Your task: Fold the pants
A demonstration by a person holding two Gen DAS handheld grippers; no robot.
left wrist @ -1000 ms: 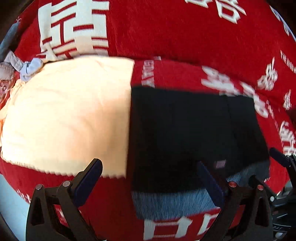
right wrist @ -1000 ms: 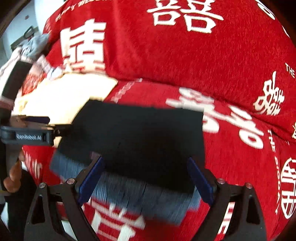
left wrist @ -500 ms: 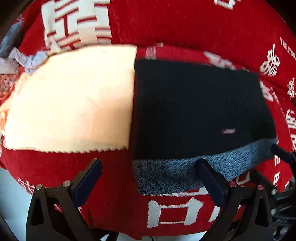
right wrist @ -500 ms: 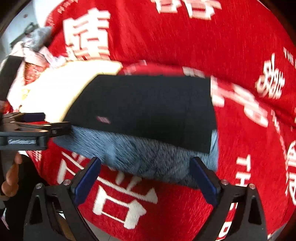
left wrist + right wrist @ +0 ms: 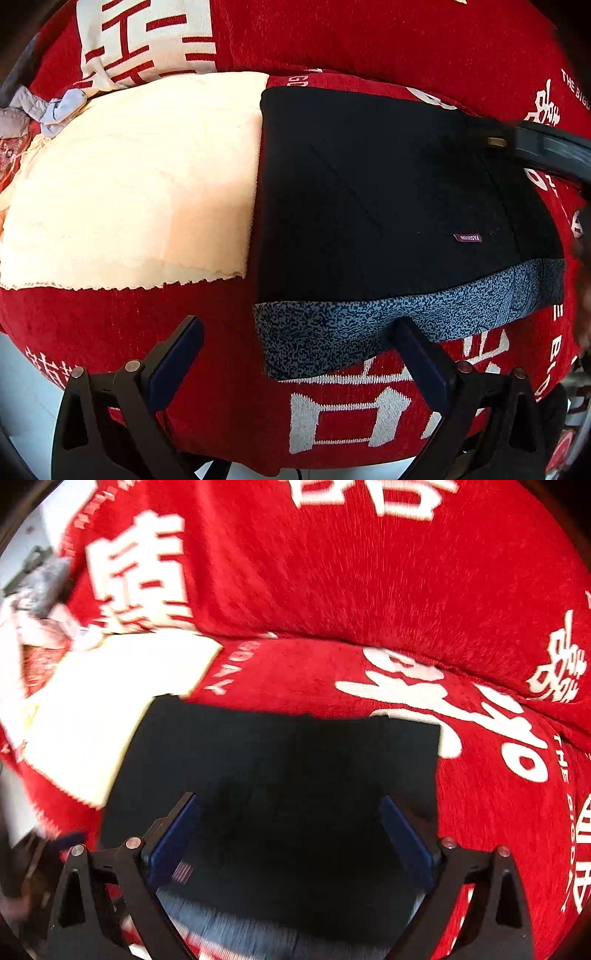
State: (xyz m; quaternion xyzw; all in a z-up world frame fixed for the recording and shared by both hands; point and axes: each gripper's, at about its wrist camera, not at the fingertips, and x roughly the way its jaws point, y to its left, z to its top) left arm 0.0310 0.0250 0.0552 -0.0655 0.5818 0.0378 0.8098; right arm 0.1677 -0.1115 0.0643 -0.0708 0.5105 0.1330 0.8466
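Both grippers stand with fingers spread wide, pinching nothing; the left gripper (image 5: 295, 354) sits at the bottom of the left wrist view, its right finger (image 5: 421, 358) crossing the near grey edge of the pants (image 5: 388, 192), its left finger over bare red cover (image 5: 369, 33); the right gripper (image 5: 291, 834) sits low in the right wrist view, both fingers over the dark cloth, though blur hides whether they touch it. In the left wrist view the right gripper reaches in from the upper right edge of the frame, its dark tip over the far right corner of the pants; the pants lie folded into a flat black block in the centre right of that view, with a speckled grey-blue inner layer showing along the lower edge and a small purple label (image 5: 467, 237) at lower right; a cream cloth (image 5: 140, 177) lies just beside the pants at centre left, their edges meeting; crumpled grey fabric (image 5: 55, 109) sits at the upper left; the red cover bears large white characters.
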